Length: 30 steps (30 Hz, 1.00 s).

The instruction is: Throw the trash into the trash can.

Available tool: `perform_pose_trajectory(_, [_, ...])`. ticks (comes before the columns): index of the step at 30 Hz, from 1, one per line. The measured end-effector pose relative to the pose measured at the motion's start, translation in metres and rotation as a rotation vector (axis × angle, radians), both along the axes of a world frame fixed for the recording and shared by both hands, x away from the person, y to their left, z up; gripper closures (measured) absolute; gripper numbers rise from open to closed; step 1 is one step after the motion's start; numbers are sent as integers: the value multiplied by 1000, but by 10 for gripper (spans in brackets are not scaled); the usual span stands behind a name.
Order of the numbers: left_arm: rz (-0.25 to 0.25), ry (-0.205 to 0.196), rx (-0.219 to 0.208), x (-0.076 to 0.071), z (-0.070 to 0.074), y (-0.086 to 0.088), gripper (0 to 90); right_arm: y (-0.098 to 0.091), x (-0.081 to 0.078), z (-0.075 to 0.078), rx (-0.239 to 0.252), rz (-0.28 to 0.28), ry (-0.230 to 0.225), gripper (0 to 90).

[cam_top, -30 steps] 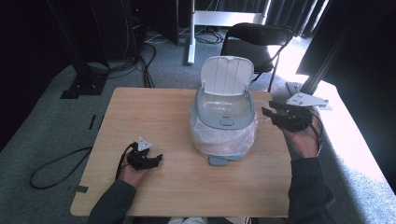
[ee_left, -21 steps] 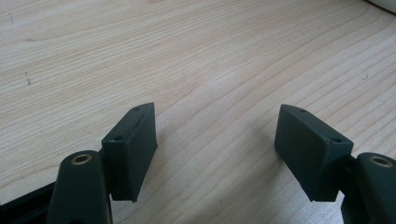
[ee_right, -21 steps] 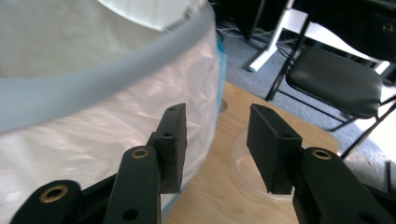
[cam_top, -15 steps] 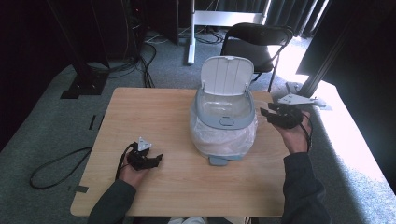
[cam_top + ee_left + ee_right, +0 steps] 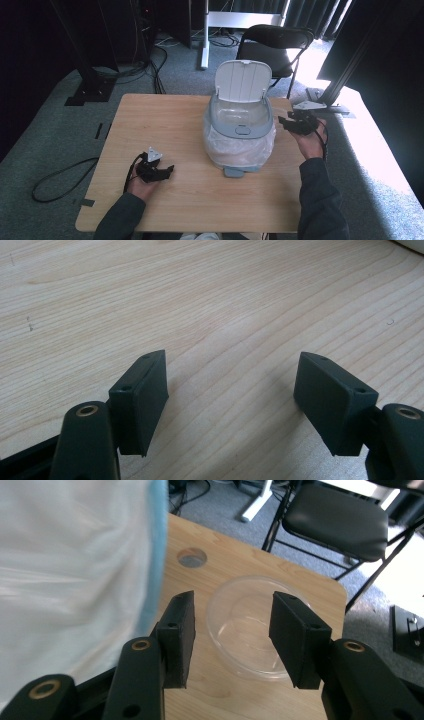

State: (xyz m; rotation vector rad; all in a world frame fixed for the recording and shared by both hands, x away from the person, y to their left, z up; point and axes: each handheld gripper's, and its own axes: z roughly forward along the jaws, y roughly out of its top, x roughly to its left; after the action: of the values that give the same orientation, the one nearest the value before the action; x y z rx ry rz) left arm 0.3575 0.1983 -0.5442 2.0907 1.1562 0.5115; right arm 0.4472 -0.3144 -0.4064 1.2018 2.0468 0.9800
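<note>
A grey-and-white pedal bin (image 5: 240, 131) lined with a clear bag stands mid-table with its lid (image 5: 243, 80) up. My right gripper (image 5: 284, 123) hovers low by the bin's right side. In the right gripper view its jaws (image 5: 233, 600) stand open and have just been opening. Nothing is pinched between them. A clear plastic bowl (image 5: 240, 630) lies on the wood below and beyond them, and the bin's bagged wall (image 5: 75, 555) is blurred at the left. My left gripper (image 5: 167, 171) rests near the table's front left, and its jaws (image 5: 230, 360) are open over bare wood.
The wooden table (image 5: 165, 120) has a round cable hole (image 5: 192, 557) near the bowl. A black folding chair (image 5: 275, 42) stands behind the far right corner, and the table's right edge is close to my right hand. Cables lie on the carpet at the left.
My right hand has come down and a little leftward, closer to the bin's side. The left hand and the bin have not moved.
</note>
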Motion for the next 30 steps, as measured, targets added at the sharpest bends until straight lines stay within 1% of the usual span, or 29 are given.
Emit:
perform_pose_trajectory(3, [-1, -1, -1, 0, 0, 0, 299, -4, 7, -7, -3, -20, 17, 506])
perform_pose_trajectory(7, [-3, -1, 1, -1, 0, 1, 299, -11, 16, -19, -6, -63, 42, 474])
perform_pose_trajectory(10, [-2, -1, 1, -1, 0, 1, 299, -17, 24, -28, 4, -93, 66, 450])
perform_pose_trajectory(12, [-1, -1, 0, -1, 0, 1, 299, -21, 29, -35, 13, -118, 92, 435])
perform_pose_trajectory(16, [-1, -1, 1, -2, 0, 1, 299, -26, 37, -46, 38, -145, 128, 429])
perform_pose_trajectory(17, [-1, -2, 1, -2, 0, 1, 298, -26, 39, -49, 35, -154, 136, 429])
perform_pose_trajectory(21, [-1, -1, 2, -2, 0, 1, 299, -30, 47, -53, 50, -190, 148, 418])
perform_pose_trajectory(23, [-1, -2, 2, -2, 0, 2, 298, -33, 50, -54, 59, -207, 162, 415])
perform_pose_trajectory(25, [-1, -1, 2, -2, 0, 2, 299, -35, 53, -55, 57, -221, 173, 413])
perform_pose_trajectory(27, [0, -1, 2, -3, 0, 2, 298, -39, 55, -57, 80, -233, 193, 412])
perform_pose_trajectory(28, [0, -1, 2, -2, 0, 2, 299, -40, 56, -57, 79, -233, 195, 413])
perform_pose_trajectory(30, [0, -2, 2, -3, 0, 2, 298, -42, 58, -59, 97, -232, 206, 414])
